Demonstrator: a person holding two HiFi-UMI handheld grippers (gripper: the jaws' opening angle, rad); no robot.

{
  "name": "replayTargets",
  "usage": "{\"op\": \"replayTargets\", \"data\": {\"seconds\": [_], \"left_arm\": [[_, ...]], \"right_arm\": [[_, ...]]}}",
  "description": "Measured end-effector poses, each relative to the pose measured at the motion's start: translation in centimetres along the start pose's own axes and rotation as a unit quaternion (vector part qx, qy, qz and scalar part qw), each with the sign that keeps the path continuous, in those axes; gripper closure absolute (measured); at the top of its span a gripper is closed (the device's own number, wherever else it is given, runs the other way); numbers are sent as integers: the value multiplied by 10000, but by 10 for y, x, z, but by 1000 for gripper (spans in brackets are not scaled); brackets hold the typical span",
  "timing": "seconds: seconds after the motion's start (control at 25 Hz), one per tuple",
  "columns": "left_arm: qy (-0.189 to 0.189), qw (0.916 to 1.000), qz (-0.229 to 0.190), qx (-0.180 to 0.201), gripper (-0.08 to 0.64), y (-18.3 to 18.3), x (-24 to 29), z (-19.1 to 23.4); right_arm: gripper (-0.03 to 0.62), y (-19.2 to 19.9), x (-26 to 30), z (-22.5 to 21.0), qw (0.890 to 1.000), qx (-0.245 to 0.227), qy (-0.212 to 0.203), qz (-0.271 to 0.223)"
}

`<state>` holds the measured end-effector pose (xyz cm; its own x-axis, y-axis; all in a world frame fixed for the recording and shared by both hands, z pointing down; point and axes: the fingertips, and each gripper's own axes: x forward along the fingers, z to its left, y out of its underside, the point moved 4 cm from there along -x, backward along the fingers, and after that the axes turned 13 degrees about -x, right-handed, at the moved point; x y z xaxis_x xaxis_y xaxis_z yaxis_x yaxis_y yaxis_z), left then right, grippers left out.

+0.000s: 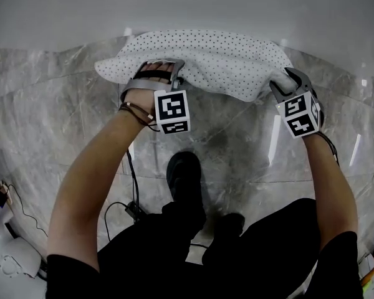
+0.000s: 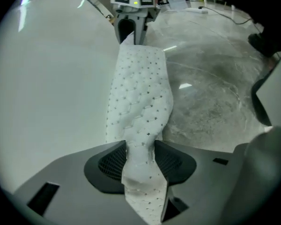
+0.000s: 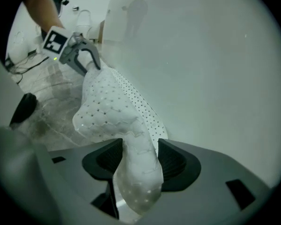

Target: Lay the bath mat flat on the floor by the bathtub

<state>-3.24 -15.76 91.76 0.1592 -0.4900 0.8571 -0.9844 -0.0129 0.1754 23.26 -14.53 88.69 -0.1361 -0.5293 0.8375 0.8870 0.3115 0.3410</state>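
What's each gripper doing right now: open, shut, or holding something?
Left gripper: closed on one end of the bath mat.
Right gripper: closed on the other end of the bath mat.

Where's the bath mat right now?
Head view, top centre: the bath mat hangs bunched between the left tool and right tool, beside the bathtub wall.

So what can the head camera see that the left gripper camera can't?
Only the head view shows the person's left arm and the marker cube on the left gripper. Only the left gripper view shows, up close, that gripper's pads pinching the bath mat. Both show the mat, the right gripper, the marble floor and the white bathtub.
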Motion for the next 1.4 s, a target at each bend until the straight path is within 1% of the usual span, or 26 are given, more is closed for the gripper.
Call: {"op": "replayTargets", "data": {"seconds": [0.08,0.16,0.2,0.28,0.36,0.4,0.44,0.52,0.56,0.6,0.64,0.68,0.76,0.8,0.84,0.88,0.92,1.0,1.12,1.16,1.2,1.24,1.28,1.32,1.36,1.4], "left_arm": [[15,9998,4,-199,410,1,-2,10],[95,9995,-3,-294,428,2,-4,15],[121,9994,-23,-313,431,2,-5,16],[209,9988,-90,-440,439,0,-9,18],[517,9946,-203,-882,456,-1,-13,22],[760,9891,-293,-1228,462,-2,-16,25],[1026,9806,-404,-1620,474,-4,-21,29],[1512,9579,-625,-2359,485,-7,-30,40],[1677,9482,-703,-2605,485,-8,-35,45],[1770,9426,-745,-2730,486,-7,-38,49],[1806,9415,-756,-2743,486,-7,-41,50],[1806,9435,-746,-2675,486,-6,-44,48],[1786,9511,-684,-2425,482,-5,-49,36],[1777,9553,-640,-2276,477,-5,-51,28],[1758,9595,-595,-2121,472,-5,-52,20],[1729,9633,-559,-1974,468,-5,-53,14],[1708,9662,-539,-1856,466,-4,-54,8],[1737,9669,-557,-1783,468,-4,-57,3],[1834,9607,-697,-1963,466,-3,-64,4],[1803,9604,-748,-1986,457,-3,-65,4],[1707,9624,-797,-1957,430,-2,-68,5],[1555,9656,-853,-1902,392,-2,-70,6],[1381,9681,-929,-1872,355,-3,-74,5],[1236,9683,-1029,-1913,324,-5,-78,4],[1153,9655,-1144,-2035,302,-9,-83,1],[1126,9608,-1249,-2204,291,-13,-88,-3]], "right_arm": [[330,-5,-10,10,9963,-843,159,-92],[330,-13,-16,33,9839,-1759,112,-283],[327,-20,-19,45,9769,-2096,41,-413],[321,-35,-24,63,9665,-2480,-55,-664],[314,-53,-23,76,9618,-2593,-100,-868],[306,-63,-22,82,9597,-2640,-90,-960],[296,-73,-20,88,9561,-2739,-9,-1042],[257,-94,-19,95,9425,-3112,431,-1137],[242,-104,-18,95,9337,-3321,711,-1134],[238,-111,-17,93,9265,-3474,948,-1097],[238,-117,-15,89,9231,-3533,1109,-1036],[238,-121,-13,85,9242,-3496,1189,-978],[242,-123,-12,75,9319,-3295,1225,-898],[261,-122,-13,71,9345,-3220,1241,-871],[325,-121,-14,68,9359,-3175,1263,-854],[372,-120,-14,65,9364,-3157,1280,-840],[374,-118,-13,64,9363,-3163,1288,-819],[380,-115,-12,62,9347,-3213,1313,-768],[379,-112,-11,59,9294,-3325,1407,-764],[387,-113,-12,58,9307,-3288,1392,-793],[458,-116,-14,57,9356,-3169,1309,-839],[550,-119,-18,55,9445,-2947,1137,-897],[557,-122,-23,52,9563,-2613,882,-968],[558,-126,-29,49,9685,-2176,584,-1062],[560,-130,-35,45,9784,-1679,294,-1172],[560,-133,-41,41,9847,-1187,44,-1275]]}}
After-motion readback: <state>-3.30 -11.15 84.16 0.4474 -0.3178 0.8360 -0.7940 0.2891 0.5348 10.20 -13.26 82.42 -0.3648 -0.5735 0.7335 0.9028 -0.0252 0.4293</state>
